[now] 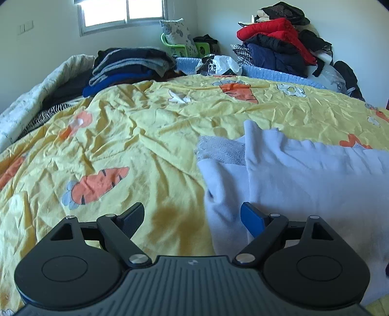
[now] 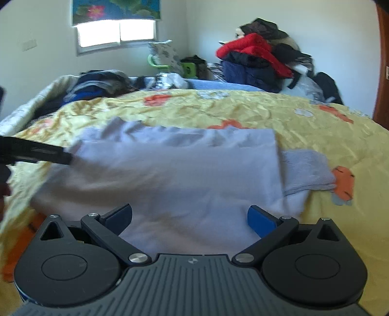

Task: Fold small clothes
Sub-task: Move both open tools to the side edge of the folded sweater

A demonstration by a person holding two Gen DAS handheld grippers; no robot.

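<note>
A pale lilac garment [image 1: 304, 175] lies partly folded on the yellow carrot-print bedspread [image 1: 150, 136]. In the left wrist view it fills the right half, and a grey ribbed part [image 1: 218, 150] shows at its far left edge. My left gripper [image 1: 192, 218] is open and empty over the garment's left edge. In the right wrist view the garment [image 2: 175, 175] lies straight ahead, with a grey part [image 2: 308, 170] sticking out at its right. My right gripper [image 2: 189, 218] is open and empty above its near edge. The left gripper's dark finger [image 2: 41, 153] shows at the garment's left corner.
A stack of folded dark clothes [image 1: 128, 65] sits at the bed's far left. A heap of jackets, red on top [image 1: 277, 43], stands at the far right. A blue knit blanket [image 1: 272, 73] lines the far edge. A window [image 1: 121, 14] is behind.
</note>
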